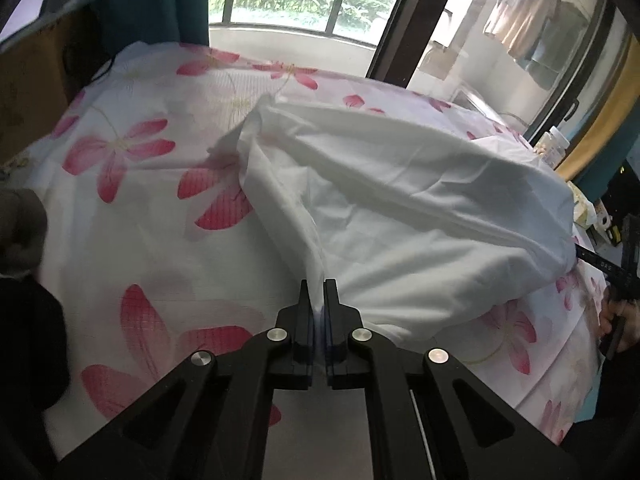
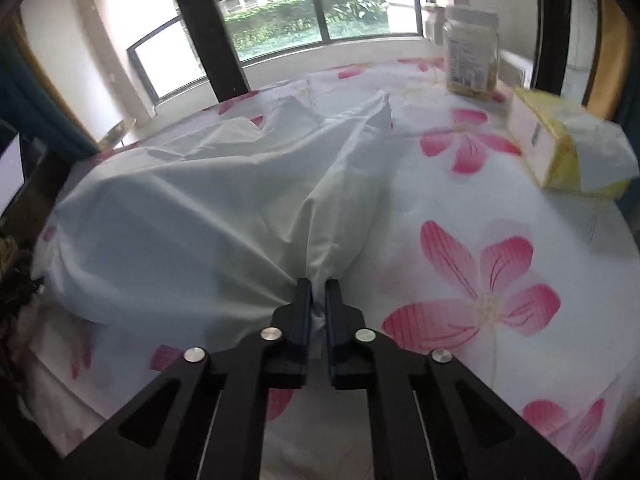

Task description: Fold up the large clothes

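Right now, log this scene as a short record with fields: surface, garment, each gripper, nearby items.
surface: flowered sheet, white with pink blossoms
garment: white cloth, crumpled and bunched, not yet folded
left gripper: shut on an edge of the white cloth
right gripper: shut on another bunched edge of it
nearby items: clear plastic jar at the far right; yellow tissue pack on its near side
background: window with greenery outside

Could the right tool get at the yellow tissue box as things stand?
Probably not yet: the right tool is shut on the white garment. The tissue box sits ahead to its right, with only bare floral cloth between.
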Demonstrator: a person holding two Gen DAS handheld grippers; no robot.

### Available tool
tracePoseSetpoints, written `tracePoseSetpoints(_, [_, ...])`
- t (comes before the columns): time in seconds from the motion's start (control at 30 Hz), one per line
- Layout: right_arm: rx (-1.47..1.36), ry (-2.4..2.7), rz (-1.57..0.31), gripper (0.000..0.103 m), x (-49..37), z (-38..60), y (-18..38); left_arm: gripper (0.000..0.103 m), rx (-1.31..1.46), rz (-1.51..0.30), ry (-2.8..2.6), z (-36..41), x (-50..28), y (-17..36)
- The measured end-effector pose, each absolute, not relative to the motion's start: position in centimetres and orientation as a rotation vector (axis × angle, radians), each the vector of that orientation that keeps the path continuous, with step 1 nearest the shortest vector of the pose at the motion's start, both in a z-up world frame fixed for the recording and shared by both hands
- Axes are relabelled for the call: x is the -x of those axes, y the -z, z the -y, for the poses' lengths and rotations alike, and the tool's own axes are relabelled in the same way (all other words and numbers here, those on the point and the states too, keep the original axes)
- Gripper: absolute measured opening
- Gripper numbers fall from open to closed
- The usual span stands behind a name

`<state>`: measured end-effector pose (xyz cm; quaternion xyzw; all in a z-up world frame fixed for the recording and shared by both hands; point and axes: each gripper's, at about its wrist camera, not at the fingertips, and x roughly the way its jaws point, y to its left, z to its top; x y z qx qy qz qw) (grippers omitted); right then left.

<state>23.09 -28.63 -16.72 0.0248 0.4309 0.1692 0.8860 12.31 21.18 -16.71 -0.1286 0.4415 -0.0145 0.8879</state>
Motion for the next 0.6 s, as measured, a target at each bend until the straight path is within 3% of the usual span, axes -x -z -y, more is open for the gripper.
tracePoseSetpoints(0.2, [-0.003, -0.315, -0.881, 0.002, -23.5, 30.7, 15.0, 0.004, 0.26, -0.906, 0.048, -20.9, -10.8, 14.6])
tracePoseSetpoints(0.47, [0.021, -0.299, -0.908, 0.002, -23.3, 32.2, 15.6, 0.005, 0.291, -0.992, 0.064, -19.7, -10.2, 17.5])
tracePoseSetpoints(0.6, [0.005, -0.289, -0.905, 0.003, -23.2, 32.1, 15.9, 0.01, 0.291, -1.008, 0.041, -19.7, -9.9, 17.1])
